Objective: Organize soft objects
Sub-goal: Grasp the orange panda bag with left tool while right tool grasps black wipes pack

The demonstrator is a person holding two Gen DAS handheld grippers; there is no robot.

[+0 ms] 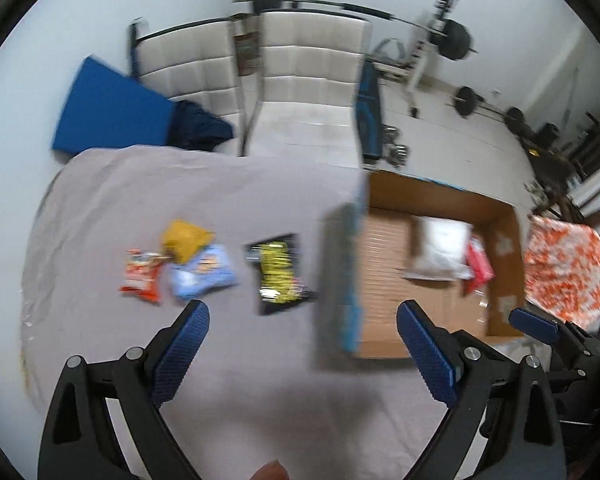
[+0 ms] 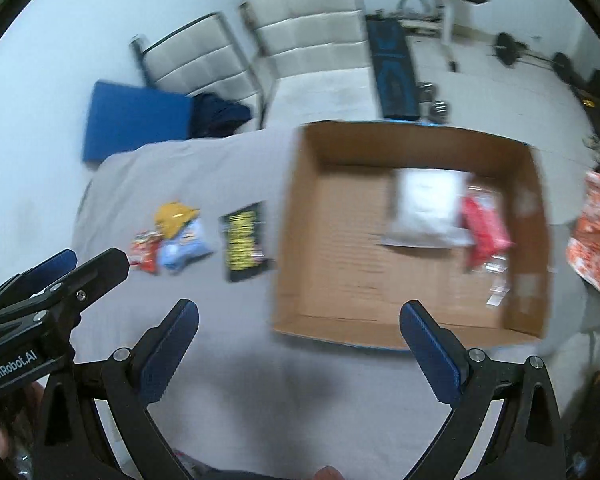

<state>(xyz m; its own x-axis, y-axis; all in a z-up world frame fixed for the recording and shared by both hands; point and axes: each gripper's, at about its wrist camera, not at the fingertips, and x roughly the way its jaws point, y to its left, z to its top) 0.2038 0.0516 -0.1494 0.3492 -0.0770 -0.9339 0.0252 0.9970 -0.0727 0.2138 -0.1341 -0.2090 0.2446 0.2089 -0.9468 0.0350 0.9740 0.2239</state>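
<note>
Left hand-held gripper and right hand-held gripper, both with jaws spread wide and nothing between the blue pads, held above a desk draped in grey cloth. Four soft packets lie on the cloth: a red packet, a yellow packet resting partly on a pale blue packet, and a black-and-yellow packet nearest the cardboard box. Inside the box, toward its far right side, lie a white packet and, just beside it, a pinkish-red packet. Both views are blurred.
</note>
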